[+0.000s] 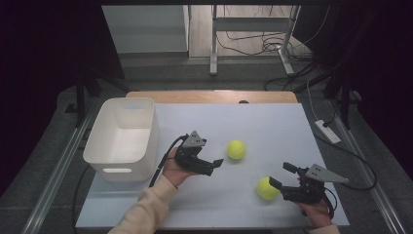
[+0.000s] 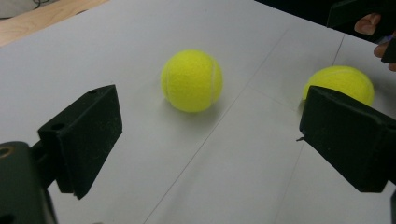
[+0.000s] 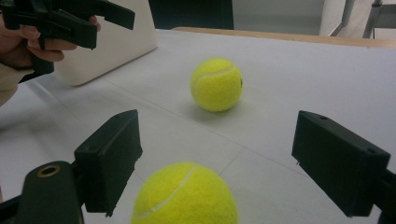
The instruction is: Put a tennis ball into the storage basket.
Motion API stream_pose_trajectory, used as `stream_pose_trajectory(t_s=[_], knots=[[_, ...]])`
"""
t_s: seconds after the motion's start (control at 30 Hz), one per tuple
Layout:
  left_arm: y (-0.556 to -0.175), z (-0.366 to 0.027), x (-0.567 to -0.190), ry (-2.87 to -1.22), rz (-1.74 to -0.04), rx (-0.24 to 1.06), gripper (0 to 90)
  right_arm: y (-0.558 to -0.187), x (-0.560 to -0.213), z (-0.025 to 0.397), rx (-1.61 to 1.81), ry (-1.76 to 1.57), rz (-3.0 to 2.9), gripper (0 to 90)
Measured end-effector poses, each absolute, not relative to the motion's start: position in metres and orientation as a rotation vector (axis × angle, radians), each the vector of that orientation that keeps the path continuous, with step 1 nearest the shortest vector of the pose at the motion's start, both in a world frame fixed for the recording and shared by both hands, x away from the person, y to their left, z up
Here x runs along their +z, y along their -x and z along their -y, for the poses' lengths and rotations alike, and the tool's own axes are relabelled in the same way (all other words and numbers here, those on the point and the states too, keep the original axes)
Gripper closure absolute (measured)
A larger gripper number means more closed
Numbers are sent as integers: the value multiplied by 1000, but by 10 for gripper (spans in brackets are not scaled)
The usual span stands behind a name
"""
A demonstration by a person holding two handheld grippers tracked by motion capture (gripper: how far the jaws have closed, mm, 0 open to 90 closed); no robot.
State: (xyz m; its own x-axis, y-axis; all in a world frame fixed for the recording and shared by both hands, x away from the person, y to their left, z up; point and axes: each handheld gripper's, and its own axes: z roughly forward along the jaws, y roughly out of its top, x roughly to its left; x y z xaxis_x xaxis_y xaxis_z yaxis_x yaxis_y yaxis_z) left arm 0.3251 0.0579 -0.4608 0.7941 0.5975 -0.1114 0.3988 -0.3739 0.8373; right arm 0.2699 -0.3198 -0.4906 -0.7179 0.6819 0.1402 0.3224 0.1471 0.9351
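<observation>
While hidden elsewhere, the white bin's (image 1: 122, 139) hollow shows from above.

near tennis ball (image 3: 184, 196) cut by bottom edge, far ball (image 2: 343, 84) partly behind fingers
</observation>
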Motion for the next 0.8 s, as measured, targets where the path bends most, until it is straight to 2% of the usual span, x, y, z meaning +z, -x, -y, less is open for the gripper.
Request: stream_pose_trajectory(t_s=[0.8], knots=[[-346,-37,-460,-2056,-739,252,66,-269,-491,321,1590,-972,-2114,158]])
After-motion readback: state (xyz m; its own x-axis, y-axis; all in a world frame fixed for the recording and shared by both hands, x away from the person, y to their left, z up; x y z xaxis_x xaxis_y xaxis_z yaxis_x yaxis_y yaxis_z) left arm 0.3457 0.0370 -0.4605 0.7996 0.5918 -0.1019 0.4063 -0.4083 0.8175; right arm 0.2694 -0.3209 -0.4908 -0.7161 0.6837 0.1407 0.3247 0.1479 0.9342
